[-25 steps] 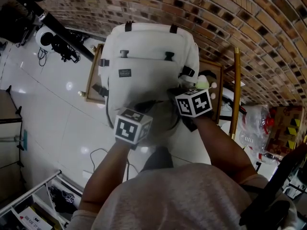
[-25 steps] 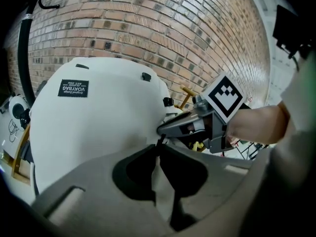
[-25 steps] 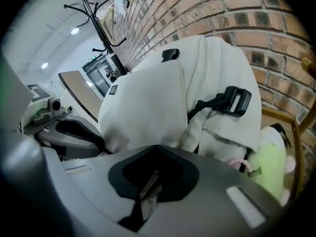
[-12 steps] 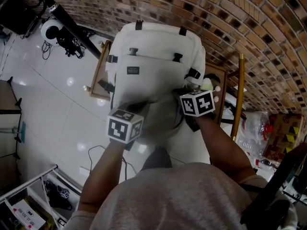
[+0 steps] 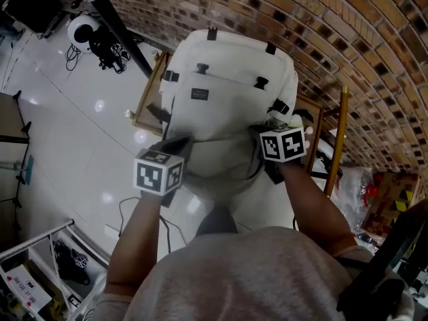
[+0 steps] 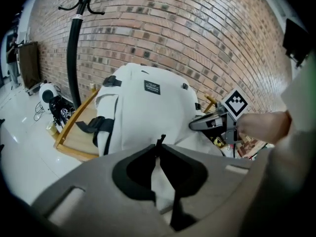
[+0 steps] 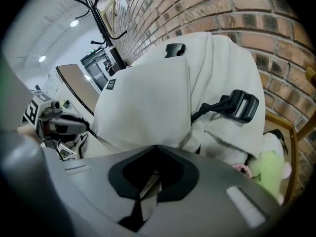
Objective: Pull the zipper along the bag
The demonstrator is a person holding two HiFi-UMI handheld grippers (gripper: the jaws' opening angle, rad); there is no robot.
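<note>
- The left claw (image 6: 159, 147) is pressed almost together, pinching a small dark zipper tab (image 6: 159, 139) that pokes out just past its tips. In the head view it sits at the bag's 7 o'clock corner.
- The right claw (image 7: 156, 152) is pressed together on a pale strip, apparently a fold of the bag's cloth, at the bag's 4 o'clock edge.
- The white fabric backpack (image 5: 227, 105) rests on a wooden chair (image 5: 150, 97) against a red brick wall (image 5: 348, 39), at 12 o'clock from the person.
- To pull well, keep the pinch on the tab firm and draw along the zipper's own line, not outward from the bag.
- The right claw should hold its cloth taut against the pull, so the track lies flat and the slider does not snag.
- The tab is thin and could slip out, so a steady pull looks safer than a jerk.
</note>
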